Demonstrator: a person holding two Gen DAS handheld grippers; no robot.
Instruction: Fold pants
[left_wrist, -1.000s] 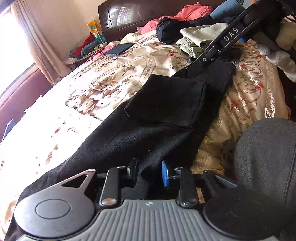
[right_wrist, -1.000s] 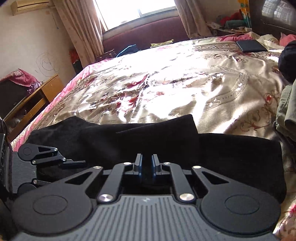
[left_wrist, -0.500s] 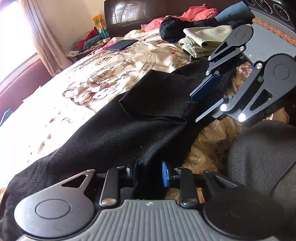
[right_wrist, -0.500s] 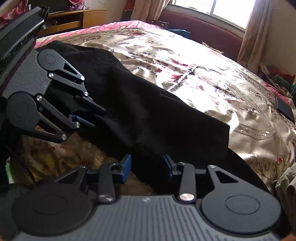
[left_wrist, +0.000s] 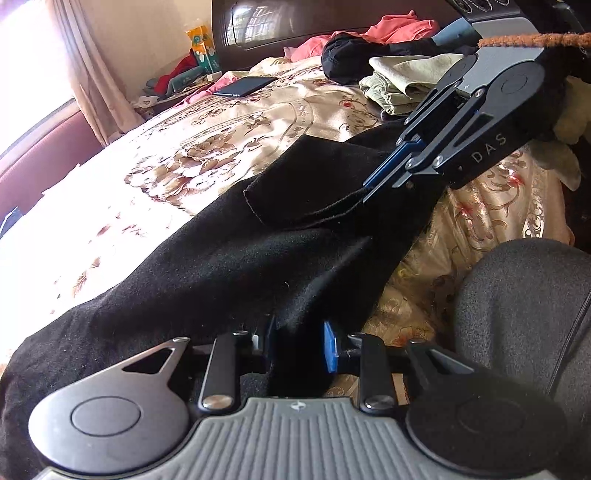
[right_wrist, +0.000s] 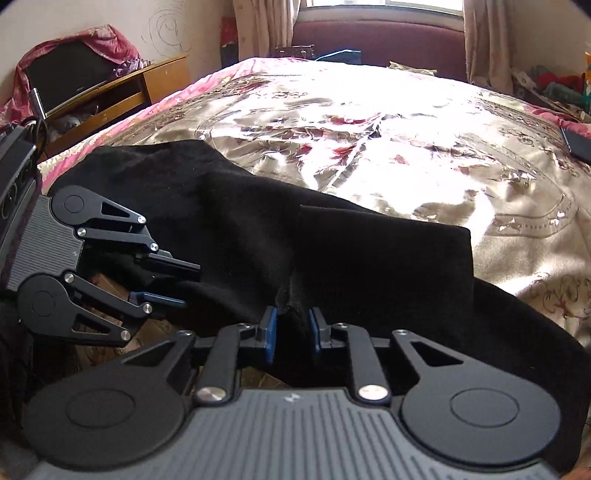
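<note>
Black pants (left_wrist: 221, 266) lie in a long band across the near side of the floral bedspread (right_wrist: 369, 129), with a folded flap on top. My left gripper (left_wrist: 297, 343) is shut on a bunch of the cloth at the near edge. My right gripper (right_wrist: 291, 332) is closing its jaws on a raised ridge of the pants (right_wrist: 369, 266), and the blue pads press the cloth. In the left wrist view the right gripper (left_wrist: 380, 184) pinches the flap's hem from the upper right. The left gripper (right_wrist: 181, 284) shows at the left of the right wrist view, cloth in its jaws.
A pile of folded and loose clothes (left_wrist: 402, 85) sits near the dark headboard (left_wrist: 295, 22). A dark phone (left_wrist: 243, 86) lies on the bed. A dark padded chair back (left_wrist: 517, 314) stands at the bed's near side. A wooden cabinet (right_wrist: 147, 81) stands past the foot.
The right gripper left the far edge of the pants, opened, swung closer to the left gripper and closed on the flap's hem. The left gripper kept its hold.
</note>
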